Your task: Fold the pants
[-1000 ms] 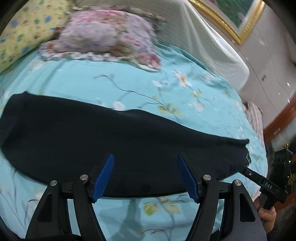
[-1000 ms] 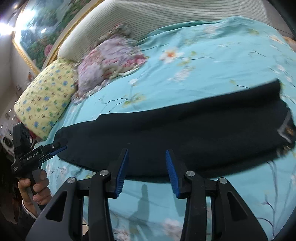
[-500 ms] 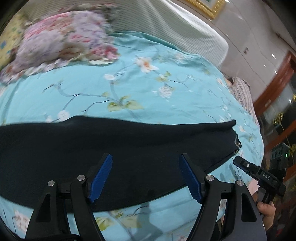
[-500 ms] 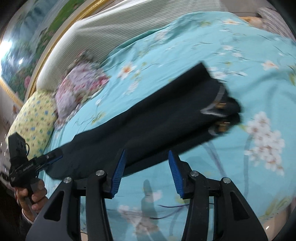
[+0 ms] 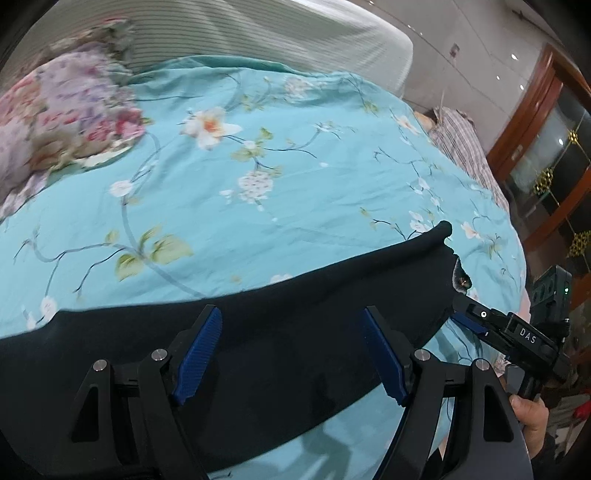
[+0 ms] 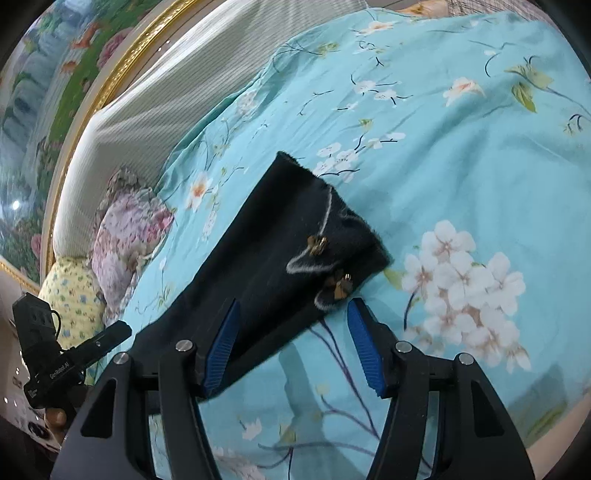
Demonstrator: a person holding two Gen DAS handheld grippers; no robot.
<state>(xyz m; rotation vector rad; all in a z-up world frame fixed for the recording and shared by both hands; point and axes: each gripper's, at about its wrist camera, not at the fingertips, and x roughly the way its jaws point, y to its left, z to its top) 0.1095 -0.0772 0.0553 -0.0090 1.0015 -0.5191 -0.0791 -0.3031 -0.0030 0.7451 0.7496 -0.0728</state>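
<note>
Black pants (image 5: 280, 317) lie flat in a long strip on the turquoise floral bedspread (image 5: 258, 177). My left gripper (image 5: 291, 350) is open above the middle of the strip. My right gripper (image 6: 293, 345) is open, low over the waistband end (image 6: 325, 251), which shows metal buttons; its left finger (image 6: 221, 343) is over the cloth, its right finger (image 6: 364, 347) over the bedspread (image 6: 461, 147). In the left wrist view the right gripper (image 5: 469, 317) reaches the pants' right end. The left gripper (image 6: 110, 332) shows at the left in the right wrist view.
A floral pillow (image 5: 62, 110) and a yellow pillow (image 6: 70, 291) lie at the head of the bed by the striped headboard (image 5: 240, 33). A gold-framed picture (image 6: 55, 74) hangs above. The bed's right edge (image 5: 513, 258) drops toward a wooden cabinet (image 5: 546, 155).
Both grippers have swung to the right along the pants. The right gripper has come down close to the waistband end and opened wider. The pants have not moved.
</note>
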